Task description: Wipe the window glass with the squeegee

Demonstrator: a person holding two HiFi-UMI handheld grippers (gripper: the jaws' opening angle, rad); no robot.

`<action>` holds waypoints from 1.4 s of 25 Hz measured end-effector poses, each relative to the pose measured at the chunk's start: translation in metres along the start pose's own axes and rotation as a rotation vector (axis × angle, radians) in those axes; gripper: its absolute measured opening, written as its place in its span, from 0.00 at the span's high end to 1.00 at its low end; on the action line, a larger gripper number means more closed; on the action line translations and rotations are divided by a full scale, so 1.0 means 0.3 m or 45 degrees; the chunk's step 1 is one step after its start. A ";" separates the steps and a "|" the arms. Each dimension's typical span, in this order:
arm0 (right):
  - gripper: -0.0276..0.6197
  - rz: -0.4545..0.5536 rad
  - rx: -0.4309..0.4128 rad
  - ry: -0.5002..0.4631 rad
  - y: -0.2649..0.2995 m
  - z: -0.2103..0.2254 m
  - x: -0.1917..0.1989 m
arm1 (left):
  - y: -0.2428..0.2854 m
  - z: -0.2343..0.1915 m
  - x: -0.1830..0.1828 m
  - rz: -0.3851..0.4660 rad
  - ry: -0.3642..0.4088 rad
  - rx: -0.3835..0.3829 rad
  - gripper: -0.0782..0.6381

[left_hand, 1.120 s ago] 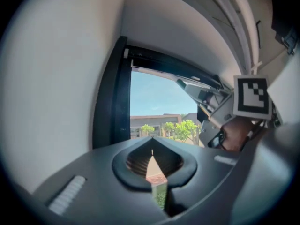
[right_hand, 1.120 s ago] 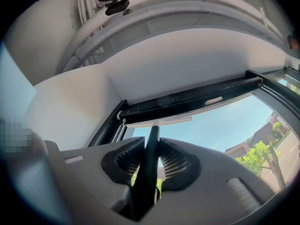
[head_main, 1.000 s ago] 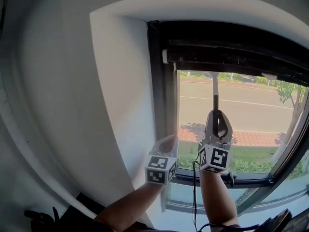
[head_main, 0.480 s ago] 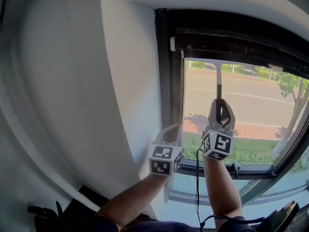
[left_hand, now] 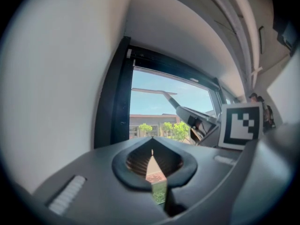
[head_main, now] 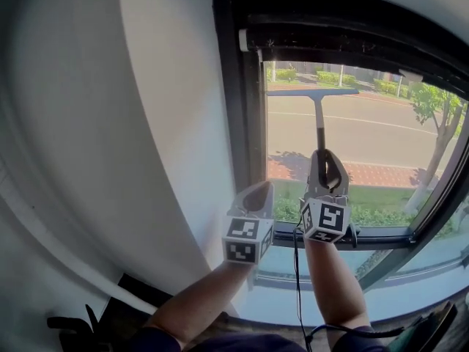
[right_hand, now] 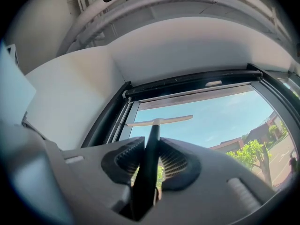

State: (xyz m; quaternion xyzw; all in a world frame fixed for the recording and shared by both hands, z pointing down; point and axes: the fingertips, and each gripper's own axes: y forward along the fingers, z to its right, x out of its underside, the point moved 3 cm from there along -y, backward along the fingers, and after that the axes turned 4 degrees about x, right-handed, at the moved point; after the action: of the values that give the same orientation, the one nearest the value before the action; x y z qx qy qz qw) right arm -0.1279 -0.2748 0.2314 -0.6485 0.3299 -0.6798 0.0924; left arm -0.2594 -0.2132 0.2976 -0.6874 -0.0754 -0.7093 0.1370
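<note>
The glass (head_main: 366,145) is straight ahead of you, and the squeegee (head_main: 319,119) stands upright with its blade high against it. Your right gripper (head_main: 326,160) clamps the handle; your left gripper (head_main: 255,196) is closed on nothing. If you tilt your wrist, one blade end may lift and leave streaks.

Bright window (head_main: 352,145) daylight, fisheye edges, blurred foreground

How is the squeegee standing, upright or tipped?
Upright: the squeegee handle rises straight from the right gripper, which is shut on it, with the blade level.
</note>
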 end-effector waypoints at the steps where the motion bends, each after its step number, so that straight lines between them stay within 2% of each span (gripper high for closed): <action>1: 0.80 -0.011 0.000 0.002 -0.013 0.002 0.013 | -0.001 0.008 0.012 -0.006 -0.004 0.005 0.88; 13: 0.80 -0.098 0.004 0.033 -0.117 -0.011 0.129 | -0.032 0.035 0.097 -0.058 -0.036 0.029 0.88; 20: 0.80 -0.195 0.003 0.072 -0.196 -0.022 0.245 | -0.049 0.043 0.137 -0.074 -0.048 0.032 0.88; 29: 0.80 -0.252 0.028 0.131 -0.286 -0.029 0.346 | -0.074 0.058 0.211 -0.147 -0.067 0.058 0.88; 35: 0.80 -0.284 0.060 0.178 -0.345 -0.041 0.409 | -0.077 0.073 0.238 -0.163 -0.014 0.077 0.88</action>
State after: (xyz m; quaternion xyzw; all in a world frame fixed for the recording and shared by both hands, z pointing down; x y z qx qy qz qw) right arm -0.1258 -0.2595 0.3917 -0.6298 0.2454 -0.7369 0.0081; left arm -0.2467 -0.1913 0.3714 -0.6806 -0.1413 -0.7102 0.1117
